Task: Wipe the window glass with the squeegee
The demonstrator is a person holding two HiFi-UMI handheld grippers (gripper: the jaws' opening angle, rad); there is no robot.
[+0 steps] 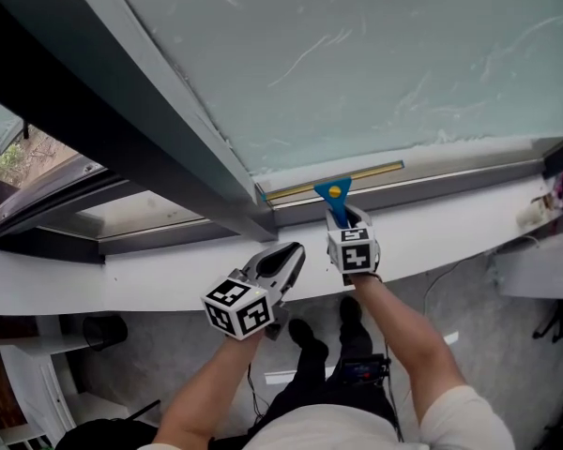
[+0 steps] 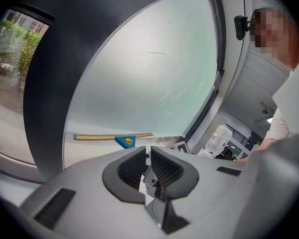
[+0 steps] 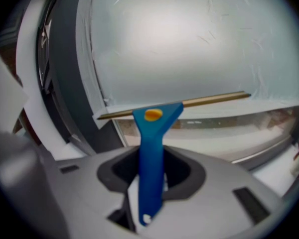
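Squeegee (image 1: 334, 191) blade lies lengthwise along the bottom edge of the window glass (image 1: 357, 54), its blue handle pointing down into the right gripper (image 1: 344, 218), which clamps it. The left gripper (image 1: 294, 251) is closed on nothing.

Blue squeegee (image 3: 150, 158) (yellow dot, brass-coloured blade); pale green window glass (image 1: 357, 54); black-and-white marker cube (image 1: 236, 306).

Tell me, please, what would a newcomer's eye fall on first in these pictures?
First the blue squeegee with its yellow dot, clamped by its handle in the right gripper, blade lying along the bottom edge of the glass. Then the glass itself, hazy and streaked, filling the top of every view. The left gripper is shut and empty, off the glass.
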